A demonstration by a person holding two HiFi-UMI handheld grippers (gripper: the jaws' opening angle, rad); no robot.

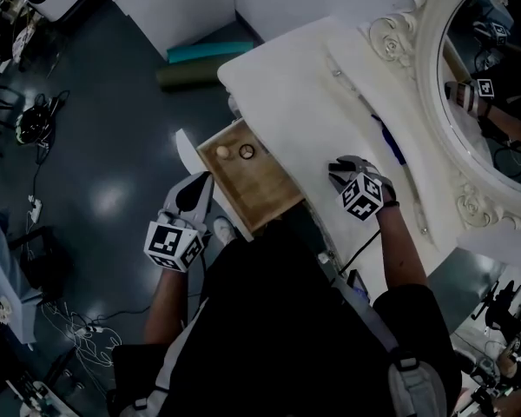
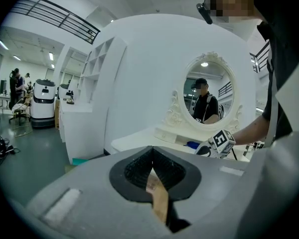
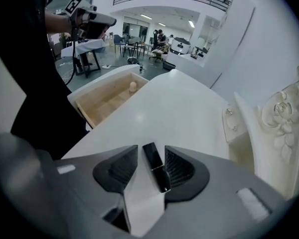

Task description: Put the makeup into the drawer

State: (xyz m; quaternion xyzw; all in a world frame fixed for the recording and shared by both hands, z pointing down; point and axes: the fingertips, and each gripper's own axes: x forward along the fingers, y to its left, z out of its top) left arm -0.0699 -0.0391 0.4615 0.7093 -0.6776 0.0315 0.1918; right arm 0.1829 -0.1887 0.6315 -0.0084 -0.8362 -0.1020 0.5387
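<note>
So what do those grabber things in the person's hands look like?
The left gripper and right gripper are grey with black ribbed pads. Each carries a white cube with black square markers. A thin black cable trails from the right one. The person's top is black.

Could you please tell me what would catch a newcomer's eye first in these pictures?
The ornate white mirror at the far edge of the table stands out first, then the open wooden drawer holding a pale ball and a ring. A black tube sits between the parted jaws of the right gripper.
</note>
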